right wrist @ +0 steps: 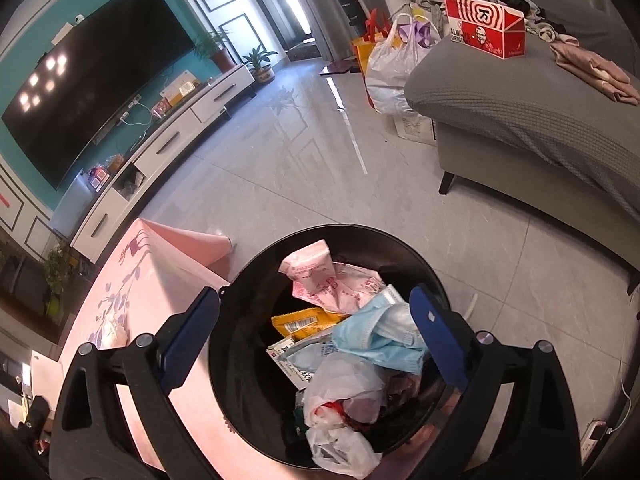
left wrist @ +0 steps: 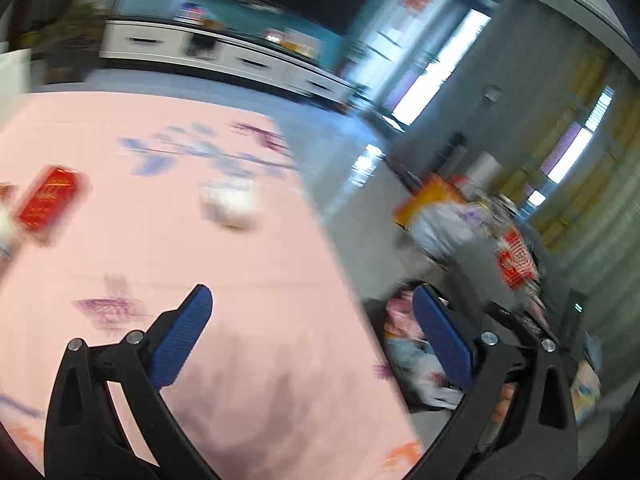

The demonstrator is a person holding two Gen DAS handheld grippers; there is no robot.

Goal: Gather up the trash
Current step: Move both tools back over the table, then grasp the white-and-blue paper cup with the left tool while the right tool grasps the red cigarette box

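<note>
Black and round, the trash bin (right wrist: 256, 360) stands on the floor just beside the worktop's (right wrist: 132, 312) edge, so scraps can go straight in; it already holds a blue mask (right wrist: 380, 332), wrappers and plastic bags. Tilted downward above its mouth, the right hand-held gripper (right wrist: 316, 336) is released, nothing between its pads. Over the pink worktop, the left hand-held gripper (left wrist: 312, 336) is also spread and empty, angled toward a white crumpled wad (left wrist: 232, 204) and a red packet (left wrist: 50, 200) near the left edge, likely next.

trash bin (right wrist: 240, 360) stands right of the table (right wrist: 160, 280) (mask (right wrist: 380, 332) inside), sofa (right wrist: 520, 120) behind.
</note>
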